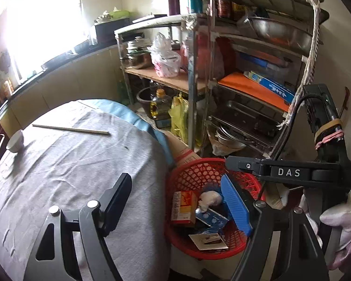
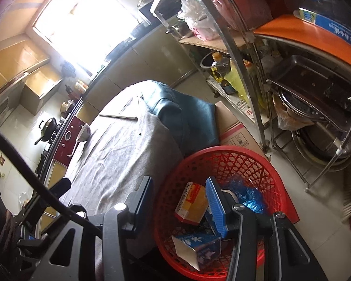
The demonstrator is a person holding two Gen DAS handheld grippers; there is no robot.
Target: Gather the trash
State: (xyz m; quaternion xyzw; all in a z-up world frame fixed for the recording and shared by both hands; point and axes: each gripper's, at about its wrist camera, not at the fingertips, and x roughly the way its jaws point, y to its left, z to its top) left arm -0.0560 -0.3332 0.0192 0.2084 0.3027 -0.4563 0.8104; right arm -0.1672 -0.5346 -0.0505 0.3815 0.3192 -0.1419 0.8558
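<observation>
A red mesh basket (image 1: 194, 171) stands on the floor beside the cloth-covered table; it also shows in the right wrist view (image 2: 234, 161). It holds trash: a yellow-red carton (image 1: 183, 207) (image 2: 191, 202), a white wad (image 1: 209, 199), a blister pack (image 1: 210, 217), a blue-white carton (image 2: 199, 248) and a blue wrapper (image 2: 248, 194). My left gripper (image 1: 176, 201) is open and empty, spanning the table edge and the basket. My right gripper (image 2: 177, 201) is open and empty over the basket; its body shows in the left wrist view (image 1: 290, 172).
A grey cloth covers the table (image 1: 70, 164), with chopsticks (image 1: 70, 129) and a white bowl (image 1: 16, 141) at its far side. A metal shelf rack (image 1: 222, 82) with pots, bags and an oil bottle (image 1: 158, 104) stands behind the basket. A cardboard box (image 2: 234, 126) lies beside it.
</observation>
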